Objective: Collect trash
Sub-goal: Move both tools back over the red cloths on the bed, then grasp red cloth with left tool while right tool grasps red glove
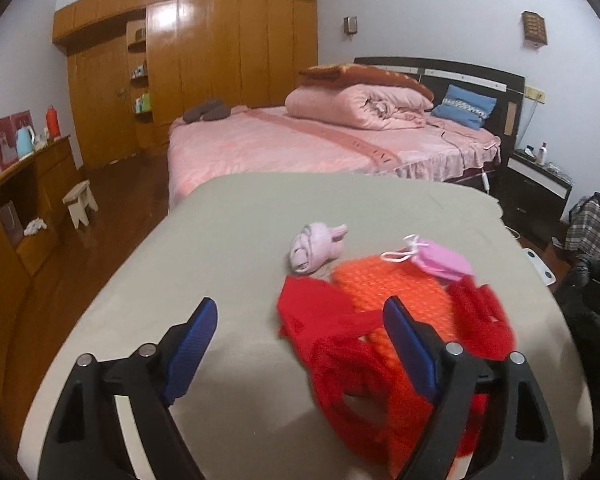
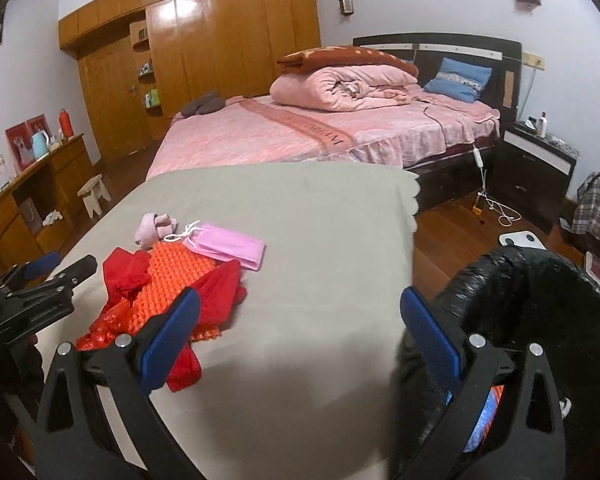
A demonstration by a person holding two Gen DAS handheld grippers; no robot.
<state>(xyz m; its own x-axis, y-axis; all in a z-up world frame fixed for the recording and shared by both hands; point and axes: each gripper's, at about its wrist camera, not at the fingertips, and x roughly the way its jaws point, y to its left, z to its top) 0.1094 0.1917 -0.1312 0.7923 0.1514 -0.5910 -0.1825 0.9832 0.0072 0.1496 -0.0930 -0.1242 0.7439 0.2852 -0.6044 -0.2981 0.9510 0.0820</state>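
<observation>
On the grey-covered table [image 2: 320, 220] in the bedroom, the trash is not yet collected. A red plastic bag [image 1: 332, 320] lies crumpled around an orange textured sheet [image 2: 176, 276]. A pink face mask [image 2: 232, 246] with white loops rests on the far edge of that sheet, and a small pale pink wad [image 1: 314, 246] sits just beside it.

At the right edge of the table stands a black trash bag [image 2: 540, 292] with its mouth open; something blue and orange shows inside, so I judge that a little is already in it.

Both tools carry nothing. The left gripper [image 1: 300, 340] has its fingers spread wide, one of them over the red bag. The right gripper [image 2: 300, 332] is also wide apart, above bare cloth, between the pile and the black bag. All four pieces are left to take.
</observation>
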